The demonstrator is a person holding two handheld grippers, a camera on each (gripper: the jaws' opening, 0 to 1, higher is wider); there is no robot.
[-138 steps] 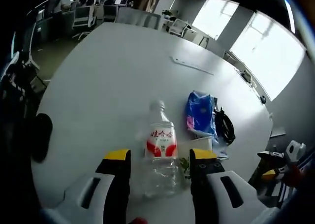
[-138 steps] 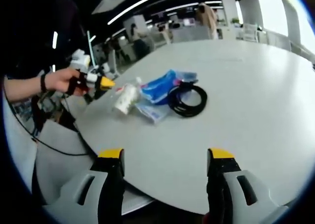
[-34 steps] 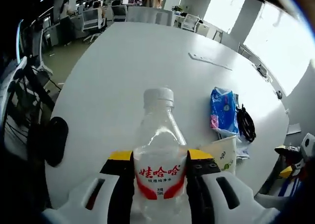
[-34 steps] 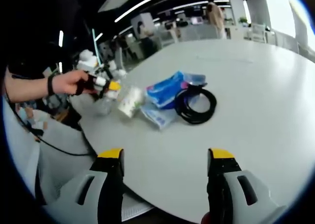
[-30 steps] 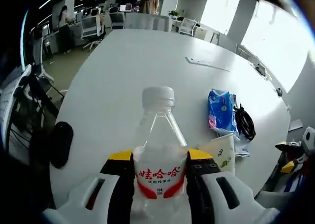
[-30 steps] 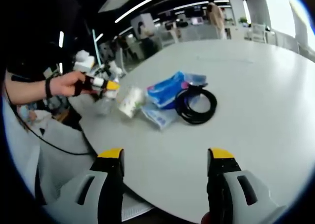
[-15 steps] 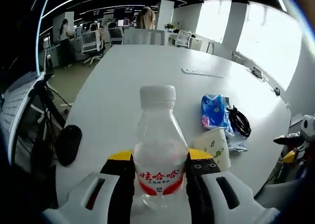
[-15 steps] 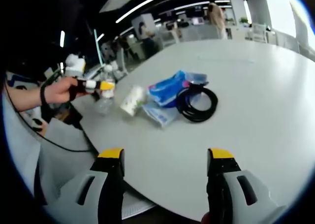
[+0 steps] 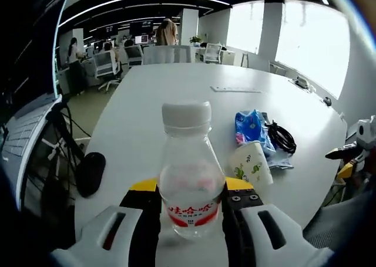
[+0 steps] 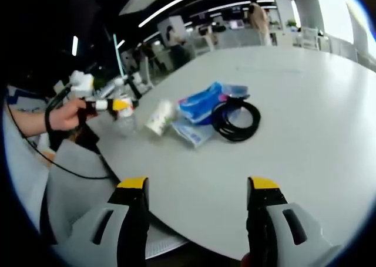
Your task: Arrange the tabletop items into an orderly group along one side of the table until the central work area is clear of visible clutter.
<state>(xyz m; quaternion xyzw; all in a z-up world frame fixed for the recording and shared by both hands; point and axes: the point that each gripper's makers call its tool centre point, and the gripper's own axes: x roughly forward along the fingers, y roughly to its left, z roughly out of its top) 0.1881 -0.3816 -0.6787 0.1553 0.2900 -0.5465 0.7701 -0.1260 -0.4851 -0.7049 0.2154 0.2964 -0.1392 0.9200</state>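
We hold the clear plastic water bottle with white cap and red label [image 9: 187, 176] upright between the yellow-tipped jaws of the left gripper [image 9: 187, 191], which are clamped on its lower body. In the right gripper view the same bottle [image 10: 125, 121] stands near the table's edge, with the left gripper [image 10: 120, 105] and the person's hand [image 10: 63, 115] beside it. We cannot tell whether its base rests on the round white table [image 9: 153, 97] or sits just above it.

The right gripper [image 10: 197, 191] hangs off the near edge of the table with its jaws wide apart and nothing between them.

Just beside the bottle lies a white paper cup with green print [image 9: 251, 166], tipped on its side. Touching the cup are a blue plastic packet [image 9: 250, 125] and a pale flat wipe pack [image 10: 192, 135] partly under it. A coiled black cable [image 9: 282, 138] sits against the packet on the far side. These four items already form a loose cluster near one edge.

Our judgement: the task is roughly mid-way. The bottle is being brought to the cluster and awaits release. The cup wants standing up, and the group is untidy. A black oval mouse-like object [image 9: 90, 173] lies apart at the opposite edge, and a thin flat white strip [image 9: 236, 89] lies far across the table; both may need gathering.
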